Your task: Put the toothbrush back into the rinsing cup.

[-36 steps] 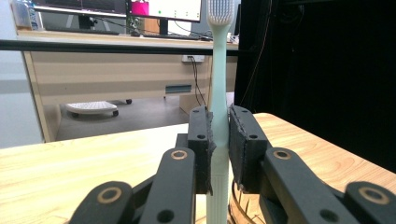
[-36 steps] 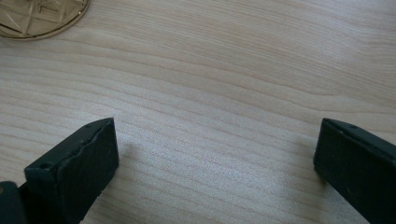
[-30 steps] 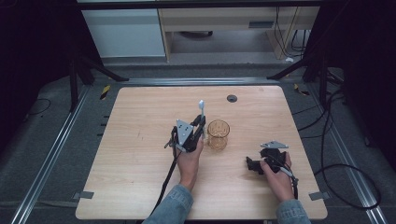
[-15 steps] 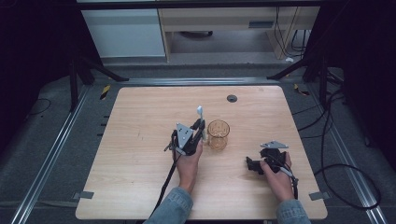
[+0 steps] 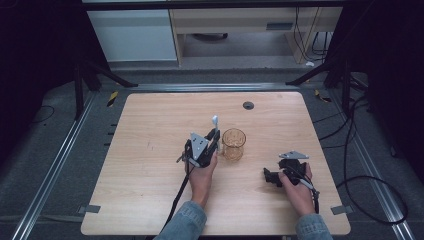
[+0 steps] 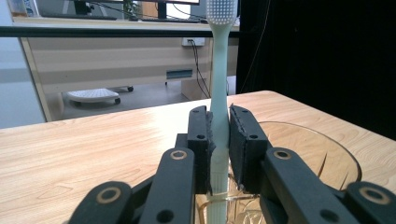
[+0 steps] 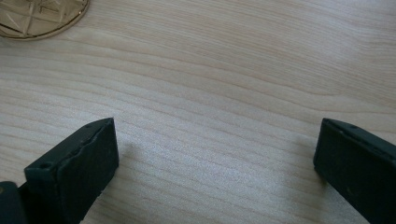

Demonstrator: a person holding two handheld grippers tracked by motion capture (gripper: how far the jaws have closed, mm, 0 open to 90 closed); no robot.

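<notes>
My left gripper point(image 5: 214, 136) is shut on a pale green toothbrush point(image 5: 215, 121), which stands upright with its bristle head at the top. In the left gripper view the toothbrush point(image 6: 218, 93) is clamped between the two black pads of my left gripper point(image 6: 219, 140), right beside the rim of an amber glass cup point(image 6: 313, 158). That glass cup point(image 5: 233, 144) stands upright on the wooden table point(image 5: 150, 140), just right of the left gripper. My right gripper point(image 5: 270, 176) rests low near the table's front right. In its own view my right gripper point(image 7: 215, 154) stands open over bare wood.
A small dark round hole or cap point(image 5: 248, 105) sits near the table's far edge. The base of the glass cup point(image 7: 39, 16) shows at the top left of the right gripper view. Dark stands and cables surround the table.
The left gripper with the toothbrush has shifted slightly toward the near side, staying beside the cup. The right gripper has not moved.
</notes>
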